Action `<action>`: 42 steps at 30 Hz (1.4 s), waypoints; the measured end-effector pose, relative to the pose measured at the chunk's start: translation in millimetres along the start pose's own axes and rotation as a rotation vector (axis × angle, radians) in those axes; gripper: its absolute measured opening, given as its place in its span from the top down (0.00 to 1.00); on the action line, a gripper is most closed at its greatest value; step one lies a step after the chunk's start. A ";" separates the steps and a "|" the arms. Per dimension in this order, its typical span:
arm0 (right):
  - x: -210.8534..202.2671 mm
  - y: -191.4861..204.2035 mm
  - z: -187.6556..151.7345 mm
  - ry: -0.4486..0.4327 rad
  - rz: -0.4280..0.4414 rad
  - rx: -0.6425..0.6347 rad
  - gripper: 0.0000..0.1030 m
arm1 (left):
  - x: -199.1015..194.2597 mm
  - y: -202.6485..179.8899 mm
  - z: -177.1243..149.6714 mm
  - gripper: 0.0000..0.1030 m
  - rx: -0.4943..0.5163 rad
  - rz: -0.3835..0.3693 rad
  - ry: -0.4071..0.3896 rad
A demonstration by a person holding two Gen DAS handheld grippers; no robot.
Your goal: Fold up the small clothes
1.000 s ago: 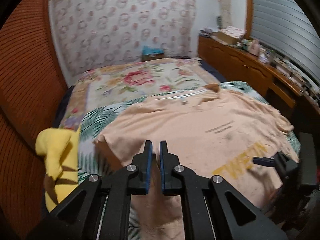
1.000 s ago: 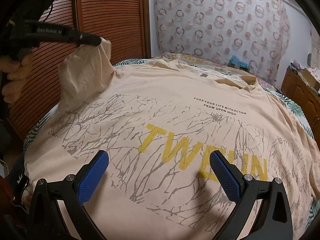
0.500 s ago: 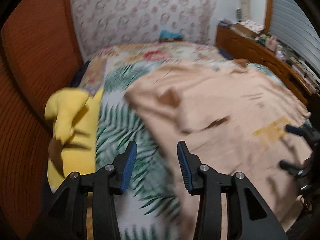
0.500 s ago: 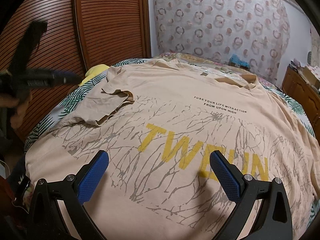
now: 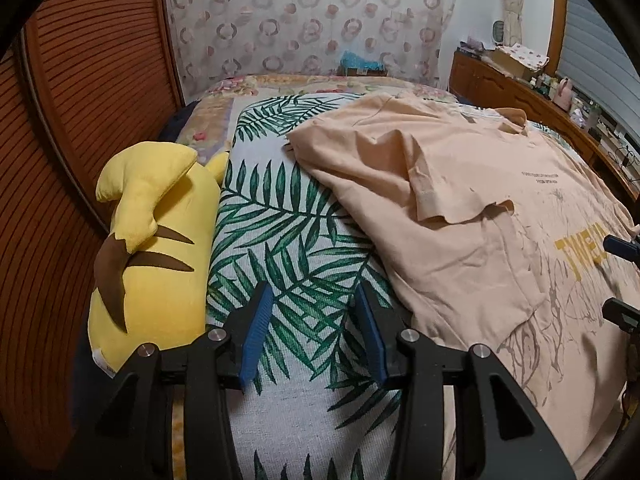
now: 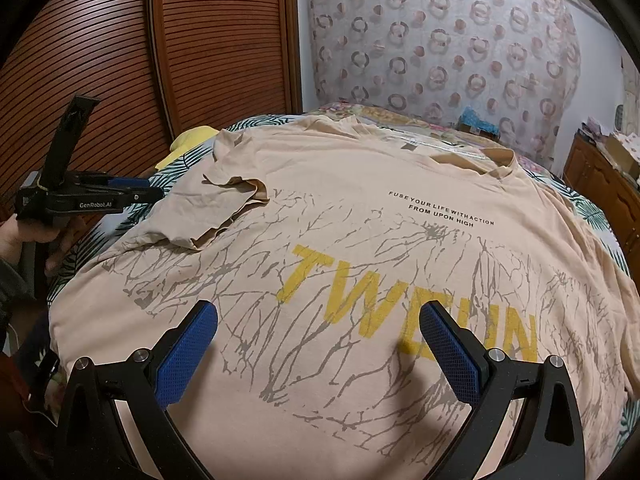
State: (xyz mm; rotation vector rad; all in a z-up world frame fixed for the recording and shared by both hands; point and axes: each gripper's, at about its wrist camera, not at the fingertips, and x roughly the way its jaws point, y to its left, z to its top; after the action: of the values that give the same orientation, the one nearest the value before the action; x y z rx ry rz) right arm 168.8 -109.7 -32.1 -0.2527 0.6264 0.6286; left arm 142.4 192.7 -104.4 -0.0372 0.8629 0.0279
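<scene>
Now the sleeve (image 6: 224,216) lies dropped across the T-shirt (image 6: 360,280) at centre left, released by the left hand-held gripper (image 5: 310,332), jaws apart and empty like the right hand-held gripper (image 6: 318,344), finishing that first fold

Bed (image 5: 280,216) under T-shirt (image 6: 360,240), plush toy (image 5: 148,248)

A yellow plush toy (image 5: 148,248) is being propped against the slatted wooden doors (image 6: 120,60) on a leaf-print bedspread (image 5: 280,240). A dresser (image 5: 532,100) is being crowded with clutter beside a patterned curtain (image 6: 440,48).
</scene>
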 end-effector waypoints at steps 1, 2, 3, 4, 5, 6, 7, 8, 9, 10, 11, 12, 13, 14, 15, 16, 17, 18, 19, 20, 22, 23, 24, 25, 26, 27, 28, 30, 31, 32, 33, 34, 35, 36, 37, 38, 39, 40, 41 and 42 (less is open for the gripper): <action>0.2 -0.2 0.5 0.003 0.001 0.001 0.02 | 0.8 1.0 0.2 0.57 -0.001 0.000 0.000; 0.0 0.3 0.5 0.002 0.000 -0.001 0.02 | 1.9 1.6 0.9 0.42 -0.001 -0.006 0.001; -0.2 0.2 0.7 0.002 -0.001 -0.002 0.02 | 3.8 -0.6 0.7 0.30 0.008 -0.023 0.011; 0.2 0.4 0.6 0.004 -0.001 -0.002 0.02 | 6.7 -3.3 0.5 0.16 0.022 -0.023 0.025; 0.3 0.1 0.5 0.006 0.001 0.000 0.02 | 7.2 -6.6 0.5 0.16 0.035 -0.009 0.024; 0.1 -0.4 0.6 0.006 0.003 0.003 0.02 | 7.9 -6.5 1.0 0.16 0.026 -0.012 0.026; 0.5 -0.8 1.2 0.012 0.004 0.001 0.02 | 8.6 -5.6 1.3 0.16 0.019 -0.014 0.026; 1.5 -0.7 2.0 0.022 0.006 -0.004 0.02 | 8.7 -5.8 1.4 0.16 0.019 -0.014 0.027; 2.4 -0.3 3.2 0.029 0.008 -0.011 0.02 | 8.7 -5.2 1.6 0.16 0.019 -0.014 0.027; 2.4 0.6 4.2 0.021 0.021 -0.026 0.02 | 8.7 -5.0 1.6 0.16 0.019 -0.014 0.027; 2.4 1.5 5.8 0.021 0.020 -0.036 0.02 | 8.7 -5.1 1.7 0.15 0.019 -0.014 0.027; 2.3 2.1 8.4 0.018 0.017 -0.045 0.02 | 8.1 -5.5 1.6 0.15 0.019 -0.013 0.027; 1.3 2.3 12.3 0.010 0.015 -0.052 0.02 | 9.0 -4.6 2.4 0.15 0.019 -0.013 0.027; 0.4 2.1 16.4 0.004 0.021 -0.053 0.02 | 8.6 -5.1 1.5 0.15 0.019 -0.013 0.027; 0.1 1.6 21.5 0.000 0.033 -0.051 0.02 | 9.2 -5.1 1.5 0.15 0.019 -0.013 0.027; 0.4 1.8 27.5 -0.004 0.049 -0.051 0.02 | 9.9 -4.9 2.0 0.15 0.019 -0.012 0.027; 1.1 2.8 33.1 -0.008 0.064 -0.055 0.03 | 9.9 -3.9 2.1 0.15 0.018 -0.014 0.027; 2.7 5.3 40.1 -0.015 0.084 -0.067 0.04 | 10.0 -4.0 2.2 0.15 0.018 -0.015 0.027; 5.4 8.0 46.0 -0.018 0.103 -0.081 0.05 | 10.0 -4.8 2.2 0.15 0.019 -0.013 0.027; 9.0 11.3 51.2 -0.018 0.120 -0.096 0.07 | 9.7 -4.9 1.8 0.15 0.020 -0.011 0.027; 20.3 21.8 63.3 -0.009 0.146 -0.131 0.11 | 9.6 -4.9 1.9 0.15 0.019 -0.012 0.027; 27.1 27.5 68.9 -0.003 0.163 -0.148 0.14 | 9.5 -4.7 1.8 0.15 0.017 -0.011 0.027; 34.2 32.3 74.0 0.003 0.180 -0.157 0.19 | 9.5 -3.1 1.9 0.15 0.008 -0.002 0.032; 40.2 33.3 76.4 0.007 0.192 -0.161 0.22 | 8.3 -0.5 0.3 0.15 -0.008 0.013 0.032; 46.4 36.5 79.5 0.013 0.204 -0.167 0.26 | 6.0 1.8 -1.8 0.15 -0.020 0.024 0.024; 52.8 39.9 82.6 0.018 0.212 -0.175 0.29 | -0.5 4.5 -4.1 0.15 -0.032 0.035 -0.003; 59.7 43.7 85.3 0.025 0.220 -0.186 0.31 | -8.8 4.9 -6.8 0.15 -0.037 0.032 -0.030; 73.2 51.2 89.3 0.038 0.229 -0.209 0.34 | -23.7 7.8 -11.0 0.15 -0.055 0.016 -0.074; 79.3 52.7 91.6 0.046 0.232 -0.216 0.34 | -34.7 8.9 -13.8 0.15 -0.066 -0.001 -0.102; 85.5 55.3 93.4 0.053 0.233 -0.222 0.35 | -41.1 9.0 -15.3 0.15 -0.071 -0.009 -0.119; 90.0 56.3 95.5 0.058 0.235 -0.227 0.35 | -50.3 8.8 -17.8 0.15 -0.078 -0.015 -0.141; 96.2 59.1 98.0 0.065 0.236 -0.233 0.35 | -57.6 8.5 -20.0 0.15 -0.084 -0.017 -0.158; 101.0 61.3 100.7 0.071 0.235 -0.239 0.35 | -62.5 8.1 -21.4 0.15 -0.089 -0.019 -0.169; 105.8 64.1 102.9 0.078 0.230 -0.246 0.35 | -67.2 6.9 -23.2 0.15 -0.095 -0.022 -0.181; 110.7 66.3 105.2 0.085 0.224 -0.252 0.35 | -70.9 5.7 -25.1 0.15 -0.099 -0.025 -0.191; 115.5 68.0 107.0 0.095 0.217 -0.257 0.37 | -73.4 4.4 -26.8 0.15 -0.102 -0.023 -0.199; 121.9 69.4 107.6 0.113 0.210 -0.262 0.45 | -74.9 3.1 -28.1 0.15 -0.102 -0.017 -0.202; 125.7 70.7 109.5 0.128 0.205 -0.268 0.50 | -75.4 2.1 -28.6 0.15 -0.100 -0.014 -0.203; 130.4 71.4 109.3 0.144 0.197 -0.276 0.56 | -75.0 0.2 -29.3 0.14 -0.095 -0.007 -0.201; 136.8 74.3 110.5 0.158 0.187 -0.287 0.59 | -75.0 -2.8 -30.4 0.14 -0.093 -0.003 -0.199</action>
State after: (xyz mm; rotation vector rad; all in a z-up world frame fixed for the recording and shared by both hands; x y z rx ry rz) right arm 261.3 57.2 -31.9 -0.5198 0.7167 0.8857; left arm 70.7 187.8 -67.1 -0.1206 0.6620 0.0675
